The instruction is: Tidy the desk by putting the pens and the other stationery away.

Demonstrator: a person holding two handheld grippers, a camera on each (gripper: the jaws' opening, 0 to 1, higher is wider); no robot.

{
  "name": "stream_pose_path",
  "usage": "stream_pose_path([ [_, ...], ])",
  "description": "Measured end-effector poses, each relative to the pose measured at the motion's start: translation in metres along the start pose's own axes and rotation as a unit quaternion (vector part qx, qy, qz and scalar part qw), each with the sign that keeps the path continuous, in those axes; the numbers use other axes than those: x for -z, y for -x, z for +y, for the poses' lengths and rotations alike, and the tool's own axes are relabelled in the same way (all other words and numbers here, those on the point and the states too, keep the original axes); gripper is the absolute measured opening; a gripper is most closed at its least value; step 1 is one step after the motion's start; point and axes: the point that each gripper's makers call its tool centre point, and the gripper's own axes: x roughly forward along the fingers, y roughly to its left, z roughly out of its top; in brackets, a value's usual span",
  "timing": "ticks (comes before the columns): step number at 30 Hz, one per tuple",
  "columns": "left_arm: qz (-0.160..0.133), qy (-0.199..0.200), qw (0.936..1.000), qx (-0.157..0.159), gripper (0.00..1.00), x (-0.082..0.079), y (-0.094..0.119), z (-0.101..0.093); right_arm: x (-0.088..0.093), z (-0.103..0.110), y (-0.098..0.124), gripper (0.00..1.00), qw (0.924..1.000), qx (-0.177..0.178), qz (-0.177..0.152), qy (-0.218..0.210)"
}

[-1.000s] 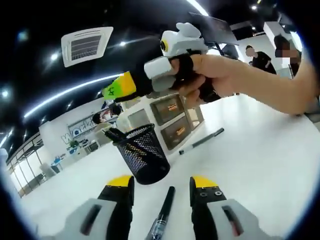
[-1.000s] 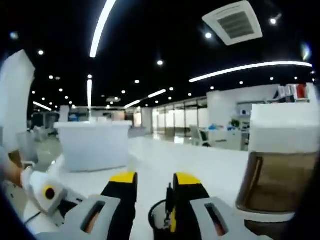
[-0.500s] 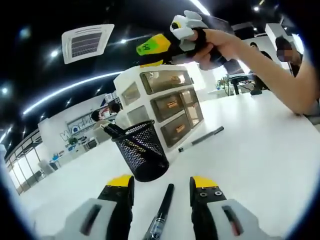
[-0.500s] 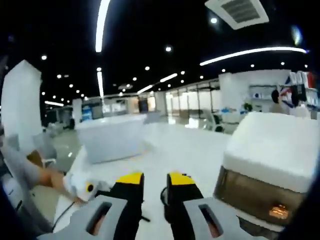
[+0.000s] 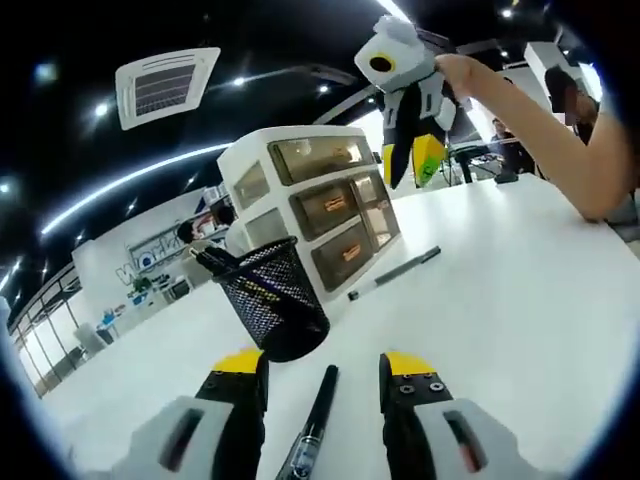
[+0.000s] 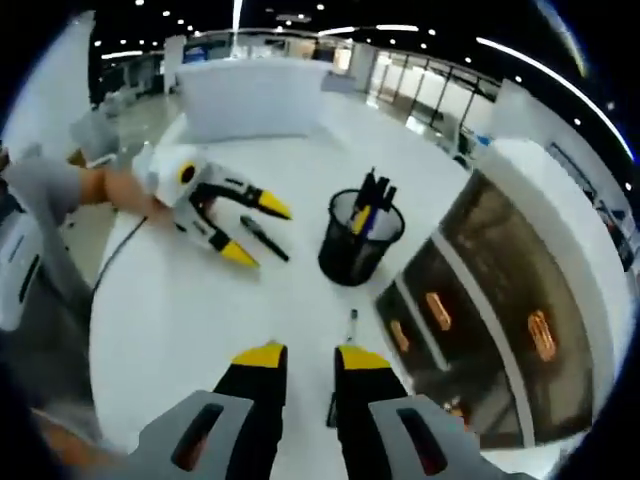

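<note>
My left gripper (image 5: 322, 372) rests low over the white desk (image 5: 520, 300), open, with a black pen (image 5: 314, 420) lying on the desk between its jaws. Just ahead stands a black mesh pen cup (image 5: 276, 310) holding several pens. A second pen (image 5: 392, 273) lies beside the white drawer unit (image 5: 310, 195). My right gripper (image 5: 413, 165) hangs high over the drawers, pointing down. From above, my right gripper (image 6: 310, 358) has its jaws a narrow gap apart and holds nothing. Below it lie the pen cup (image 6: 360, 235), the second pen (image 6: 351, 322) and the left gripper (image 6: 252, 230) straddling its pen (image 6: 262, 238).
The drawer unit (image 6: 480, 300) has brown translucent drawer fronts and stands right of the cup. A hand (image 6: 110, 190) holds the left gripper, and a cable (image 6: 110, 265) trails over the desk. A white counter (image 6: 250, 95) stands beyond the desk.
The right gripper has risen and tipped downward above the drawer unit, so its view now looks down on the desk. The left gripper and its pen have stayed put.
</note>
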Motion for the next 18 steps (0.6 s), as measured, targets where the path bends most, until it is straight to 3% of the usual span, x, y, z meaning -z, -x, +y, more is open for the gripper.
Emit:
stream_pose_path([
  [6,0.001,0.000,1.0000,-0.001,0.45,0.000,0.000,0.001,0.039,-0.009,-0.006,0.15,0.9978,-0.013,0.046,-0.045],
  [11,0.004,-0.004,1.0000,0.002,0.45,0.001,0.000,-0.001,0.082,-0.019,-0.016,0.14,0.9893,-0.007,0.126,-0.073],
  [18,0.010,-0.005,0.9999,0.004,0.45,0.003,0.000,-0.002,0.089,-0.035,-0.034,0.14,0.9865,-0.024,0.103,-0.125],
])
